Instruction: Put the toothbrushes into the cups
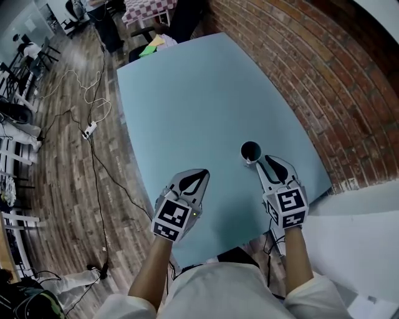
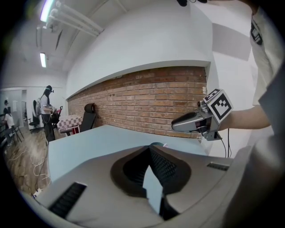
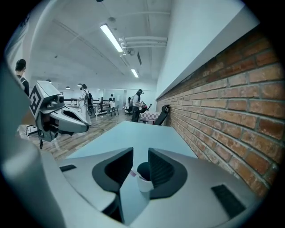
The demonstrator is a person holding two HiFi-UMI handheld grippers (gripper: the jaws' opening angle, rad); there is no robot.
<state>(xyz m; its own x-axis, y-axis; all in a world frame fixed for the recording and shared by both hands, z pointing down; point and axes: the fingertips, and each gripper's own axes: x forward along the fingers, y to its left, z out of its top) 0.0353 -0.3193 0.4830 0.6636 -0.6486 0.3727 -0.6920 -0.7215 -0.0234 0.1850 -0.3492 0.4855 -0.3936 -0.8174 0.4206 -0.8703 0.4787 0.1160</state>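
Note:
A white cup (image 1: 250, 151) with a dark inside stands near the right edge of the light blue table (image 1: 187, 106). In the right gripper view the cup (image 3: 143, 177) shows between the jaws and a little beyond them, and a pale pink-and-white toothbrush end (image 3: 132, 173) leans at its left rim. My right gripper (image 1: 267, 161) (image 3: 140, 153) is open and holds nothing, just on the near side of the cup. My left gripper (image 1: 198, 176) (image 2: 149, 149) hovers to the left of it, tips together and empty. Over its jaws only the cup's rim (image 2: 156, 144) peeks out.
A brick wall (image 1: 324, 81) runs along the table's right side. Cables and a power strip (image 1: 89, 130) lie on the wooden floor at the left. Chairs and a checked table (image 1: 146, 9) stand past the far end. People stand far off.

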